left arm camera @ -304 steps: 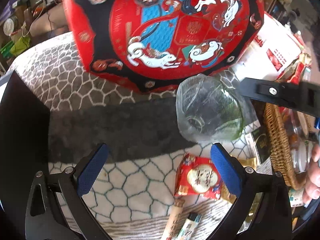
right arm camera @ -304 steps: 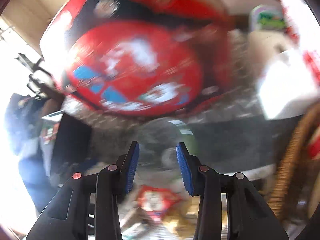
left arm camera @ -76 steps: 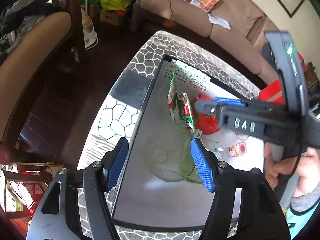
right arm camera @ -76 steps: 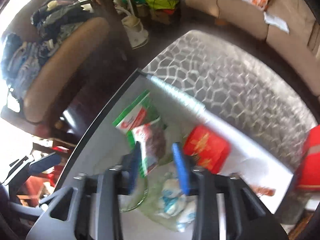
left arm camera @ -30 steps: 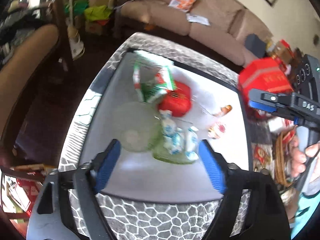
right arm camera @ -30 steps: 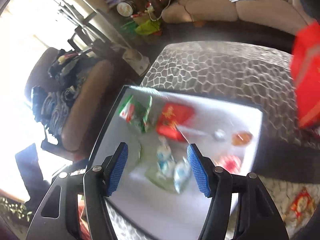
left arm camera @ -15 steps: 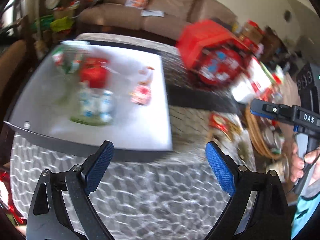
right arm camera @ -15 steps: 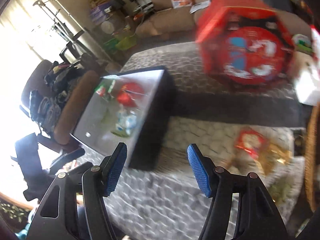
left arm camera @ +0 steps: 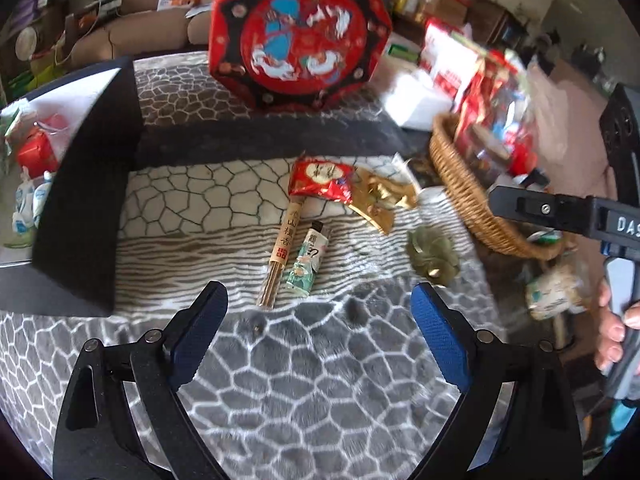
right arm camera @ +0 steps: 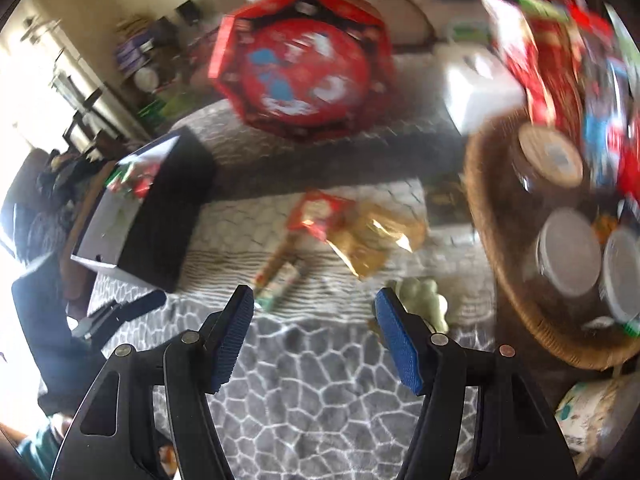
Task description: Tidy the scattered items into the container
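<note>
Grey cobble-pattern blanket point(left arm camera: 320, 380) covers the surface. Black container point(left arm camera: 80, 208) at left, snack packs already inside. Red octagonal gift box point(left arm camera: 300, 36) behind, wicker basket point(left arm camera: 472, 200) at right full of jars and packets. Scattered items mid-blanket: red snack packet point(left arm camera: 320, 180) touching gold wrapper point(left arm camera: 376, 200), incense stick pack point(left arm camera: 280, 252) just beside small green tube point(left arm camera: 308, 260), crumpled green wrapper point(left arm camera: 432, 256) nearer the basket. Left hand-held gripper point(left arm camera: 320, 332) jaws wide apart, just been opening, nothing between them, above blanket. Right hand-held gripper point(right arm camera: 316, 340) jaws partly apart, empty, touching nothing; view blurred
</note>
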### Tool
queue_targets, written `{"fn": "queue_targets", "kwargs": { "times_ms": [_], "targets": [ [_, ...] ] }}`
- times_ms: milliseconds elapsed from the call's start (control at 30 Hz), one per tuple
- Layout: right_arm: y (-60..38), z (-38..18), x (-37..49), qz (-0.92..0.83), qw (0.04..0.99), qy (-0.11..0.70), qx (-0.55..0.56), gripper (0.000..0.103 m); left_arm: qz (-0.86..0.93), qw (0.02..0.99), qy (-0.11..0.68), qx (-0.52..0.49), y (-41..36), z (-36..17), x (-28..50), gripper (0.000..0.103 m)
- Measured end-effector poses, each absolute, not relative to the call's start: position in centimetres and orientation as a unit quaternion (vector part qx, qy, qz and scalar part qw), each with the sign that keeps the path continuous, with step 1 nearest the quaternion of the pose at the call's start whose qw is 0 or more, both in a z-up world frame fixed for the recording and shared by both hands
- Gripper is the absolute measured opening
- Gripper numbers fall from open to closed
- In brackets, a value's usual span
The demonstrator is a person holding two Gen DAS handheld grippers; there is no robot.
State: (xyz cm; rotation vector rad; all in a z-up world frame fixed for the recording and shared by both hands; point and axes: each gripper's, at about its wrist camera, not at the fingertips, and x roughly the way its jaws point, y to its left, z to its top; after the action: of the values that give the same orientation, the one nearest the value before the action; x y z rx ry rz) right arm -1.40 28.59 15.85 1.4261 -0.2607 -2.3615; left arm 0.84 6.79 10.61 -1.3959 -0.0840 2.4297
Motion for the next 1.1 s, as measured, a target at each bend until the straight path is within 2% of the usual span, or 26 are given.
{"fn": "queue_targets", "kwargs": {
  "times_ms": [167, 367, 433, 500, 800, 867, 933, 1000, 1100],
  "targets": [
    [30.4, 11.5, -3.7, -0.826, 0.169, -0.140, 0.519, 0.066, 0.858, 0.144, 0.003, -0.494, 8.7, 8.6, -1.8, 0.092],
    [31.0, 8.7, -6.6, -0.804, 0.191, -0.214, 0.521, 0.065, 0.858, 0.132, -0.025, -0.496, 8.7, 7.7, -6.9, 0.092],
    [31.0, 8.2, -8.0, -0.791, 0.206, -0.250, 0.518, 0.061, 0.856, 0.127, -0.039, -0.500, 8.3, 7.3, -9.2, 0.088],
    [30.6, 7.8, -9.4, -0.781, 0.212, -0.273, 0.520, 0.054, 0.850, 0.124, -0.056, -0.509, 7.9, 6.7, -11.3, 0.079],
    [27.4, 5.8, -14.1, -0.763, 0.225, -0.277, 0.539, 0.051, 0.835, 0.115, -0.076, -0.532, 7.0, 4.0, -15.4, 0.077],
    [26.7, 5.1, -14.6, -0.757, 0.229, -0.273, 0.548, 0.040, 0.831, 0.118, -0.079, -0.537, 6.9, 3.3, -15.7, 0.076],
    [26.3, 4.2, -15.0, -0.751, 0.230, -0.274, 0.555, 0.033, 0.827, 0.125, -0.081, -0.542, 7.0, 2.8, -15.7, 0.072],
    [26.2, 3.7, -15.1, -0.750, 0.225, -0.276, 0.557, 0.016, 0.824, 0.128, -0.077, -0.546, 7.3, 2.4, -15.6, 0.064],
    [26.6, 3.7, -14.9, -0.748, 0.226, -0.299, 0.547, 0.009, 0.820, 0.130, -0.094, -0.550, 6.7, 2.6, -15.2, 0.059]
  ]
}}
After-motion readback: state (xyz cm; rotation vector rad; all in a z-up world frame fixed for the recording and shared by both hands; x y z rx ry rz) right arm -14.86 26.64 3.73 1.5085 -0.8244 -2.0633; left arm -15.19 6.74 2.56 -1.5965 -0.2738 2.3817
